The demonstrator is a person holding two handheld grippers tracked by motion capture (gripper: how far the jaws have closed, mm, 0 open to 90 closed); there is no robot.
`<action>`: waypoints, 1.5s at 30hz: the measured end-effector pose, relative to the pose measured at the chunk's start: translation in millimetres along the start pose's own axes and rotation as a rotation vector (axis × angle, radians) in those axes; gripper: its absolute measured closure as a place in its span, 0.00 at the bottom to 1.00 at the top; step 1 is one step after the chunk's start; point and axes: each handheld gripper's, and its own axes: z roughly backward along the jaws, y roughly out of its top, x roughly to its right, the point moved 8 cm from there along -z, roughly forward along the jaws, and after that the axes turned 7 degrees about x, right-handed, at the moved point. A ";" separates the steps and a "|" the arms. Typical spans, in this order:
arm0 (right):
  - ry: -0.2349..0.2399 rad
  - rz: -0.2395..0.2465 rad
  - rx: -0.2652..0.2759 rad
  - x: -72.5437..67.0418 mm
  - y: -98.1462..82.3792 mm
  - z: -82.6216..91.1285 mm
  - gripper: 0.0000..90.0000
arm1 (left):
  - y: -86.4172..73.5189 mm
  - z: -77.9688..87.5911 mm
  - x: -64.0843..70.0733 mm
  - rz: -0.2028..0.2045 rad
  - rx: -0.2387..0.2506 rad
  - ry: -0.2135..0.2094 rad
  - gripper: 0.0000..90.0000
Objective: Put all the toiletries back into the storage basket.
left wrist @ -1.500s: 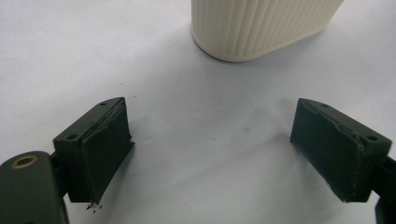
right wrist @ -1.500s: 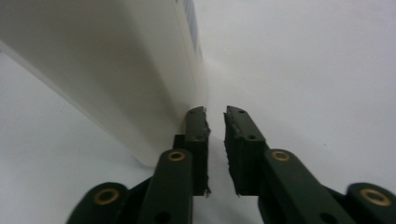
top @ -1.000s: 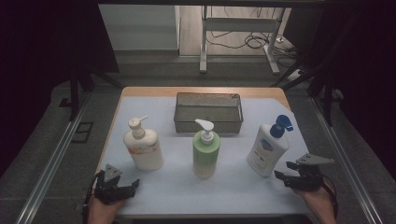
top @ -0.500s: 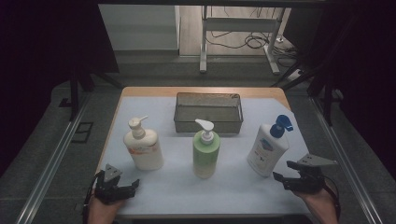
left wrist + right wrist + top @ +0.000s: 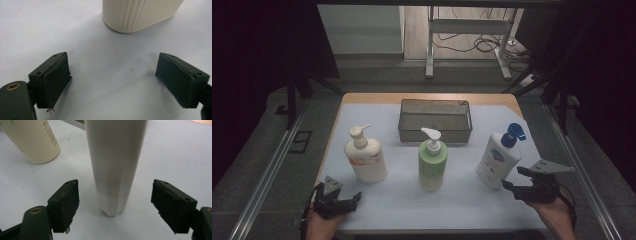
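Three pump bottles stand in a row on the white table top (image 5: 472, 210): a cream bottle (image 5: 364, 159) at the left, a green bottle (image 5: 432, 164) in the middle and a white bottle with a blue pump (image 5: 496, 159) at the right. My left gripper (image 5: 346, 202) rests open near the front edge, a short way in front of the cream bottle (image 5: 140, 13). My right gripper (image 5: 512, 178) is open just right of the white bottle. In the right gripper view the white bottle (image 5: 116, 165) stands between and slightly beyond the jaws, untouched, with the green bottle (image 5: 32, 140) behind it.
A dark wire-mesh basket (image 5: 435, 131) sits at the back middle of the table, behind the green bottle. Metal rails run along both sides of the table. Beyond the far edge stand a frame and cables on the floor.
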 end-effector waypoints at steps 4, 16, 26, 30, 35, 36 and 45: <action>-0.003 0.009 0.013 -2.0 8.3 -1.0 0.25 | 0.0 0.0 0.0 0.000 0.000 0.000 0.13; -0.002 -0.023 0.025 -4.1 30.8 -7.9 0.23 | -0.1 0.1 -0.3 -0.002 -0.003 0.000 0.13; -0.012 -0.013 0.046 -6.3 49.2 -19.1 0.20 | -0.1 0.1 -0.3 -0.002 -0.002 -0.001 0.13; -0.022 -0.004 0.054 -6.1 52.6 -22.9 0.24 | -0.1 0.1 -0.3 -0.001 -0.002 -0.001 0.13; -0.036 -0.013 0.077 -6.0 58.8 -28.4 0.31 | 0.0 -0.1 -0.2 0.001 0.000 -0.001 0.13; -0.036 -0.013 0.077 -6.0 58.8 -28.4 0.31 | 0.0 -0.1 -0.2 0.001 0.000 -0.001 0.13; -0.057 0.001 0.071 -4.4 62.9 -29.8 0.43 | 0.1 -0.1 -0.2 0.001 -0.001 -0.001 0.13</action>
